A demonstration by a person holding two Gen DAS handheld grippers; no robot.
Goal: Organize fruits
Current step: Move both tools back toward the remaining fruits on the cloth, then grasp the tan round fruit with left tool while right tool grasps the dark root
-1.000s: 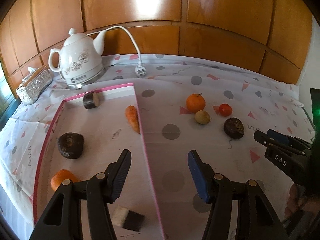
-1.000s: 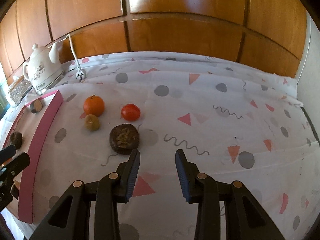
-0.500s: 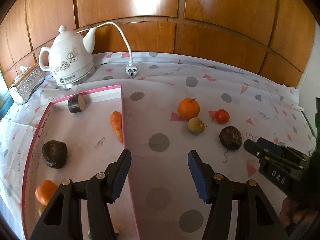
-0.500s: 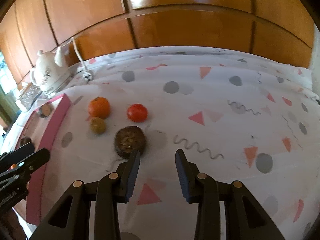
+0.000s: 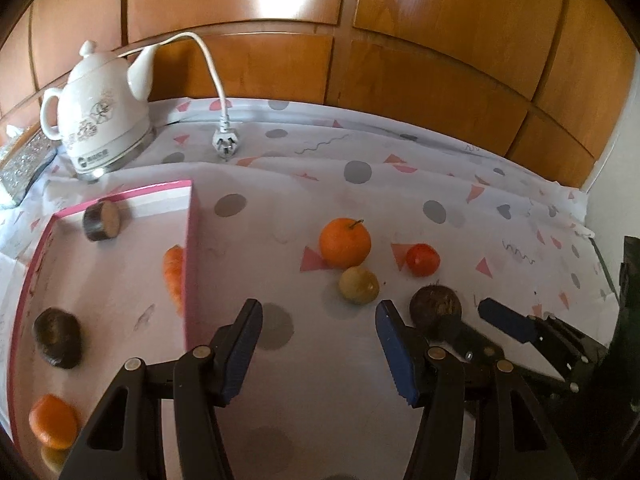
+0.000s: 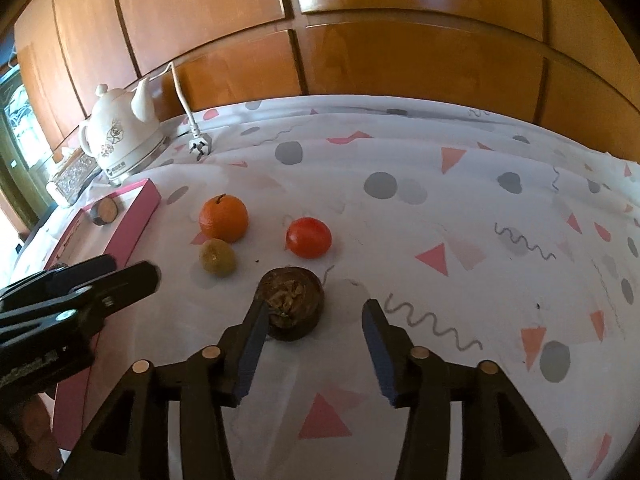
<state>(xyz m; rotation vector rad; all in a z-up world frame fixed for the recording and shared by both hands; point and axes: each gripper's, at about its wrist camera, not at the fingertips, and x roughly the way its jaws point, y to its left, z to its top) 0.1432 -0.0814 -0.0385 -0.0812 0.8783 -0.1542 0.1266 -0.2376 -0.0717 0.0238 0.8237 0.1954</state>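
Fruit (image 6: 294, 303) (brown) between right gripper's (image 6: 314, 346) spread fingers.

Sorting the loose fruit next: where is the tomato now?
The tomato lies on the tablecloth, right of the orange and just beyond the dark brown fruit.

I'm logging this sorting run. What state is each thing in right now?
left gripper: open, empty, above the cloth.
right gripper: open, fingers either side of the dark brown fruit, not closed.
orange: on the cloth, outside the tray.
tomato: on the cloth.
yellowish fruit: on the cloth.
pink tray: holds a carrot.
kettle: unplugged; plug lies loose.
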